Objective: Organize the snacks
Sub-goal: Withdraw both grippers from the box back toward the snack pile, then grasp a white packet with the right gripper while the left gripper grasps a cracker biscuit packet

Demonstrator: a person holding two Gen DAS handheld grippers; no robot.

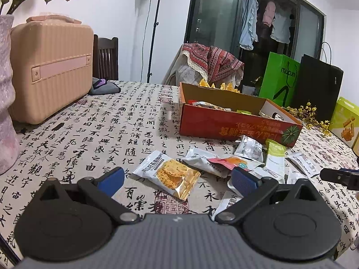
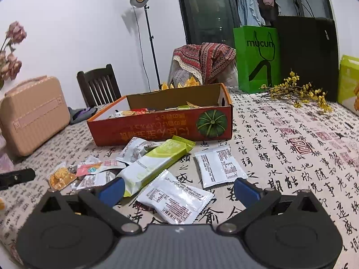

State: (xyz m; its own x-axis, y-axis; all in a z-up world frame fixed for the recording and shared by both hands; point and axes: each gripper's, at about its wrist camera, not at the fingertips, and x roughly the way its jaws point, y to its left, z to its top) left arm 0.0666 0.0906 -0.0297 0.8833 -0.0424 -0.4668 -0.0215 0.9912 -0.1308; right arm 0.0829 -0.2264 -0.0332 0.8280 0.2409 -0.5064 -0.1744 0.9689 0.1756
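Note:
Several snack packets lie loose on the patterned tablecloth before an open red cardboard box (image 1: 226, 125) (image 2: 148, 130) that holds several snacks. In the left wrist view my left gripper (image 1: 177, 182) is open, its blue fingers on either side of a white-and-gold biscuit packet (image 1: 168, 173); a pink packet (image 1: 226, 162) and white packets lie right of it. In the right wrist view my right gripper (image 2: 178, 190) is open around a white packet (image 2: 177, 199). A long green packet (image 2: 157, 161) and another white packet (image 2: 218, 165) lie just beyond. Neither gripper holds anything.
A peach suitcase (image 1: 50, 69) and a vase (image 1: 6, 103) stand at the table's left. Green (image 1: 280, 76) and black paper bags (image 1: 318, 85), yellow flowers (image 2: 298, 92) and a lime box (image 1: 345, 121) crowd the right back. Chairs stand behind the table.

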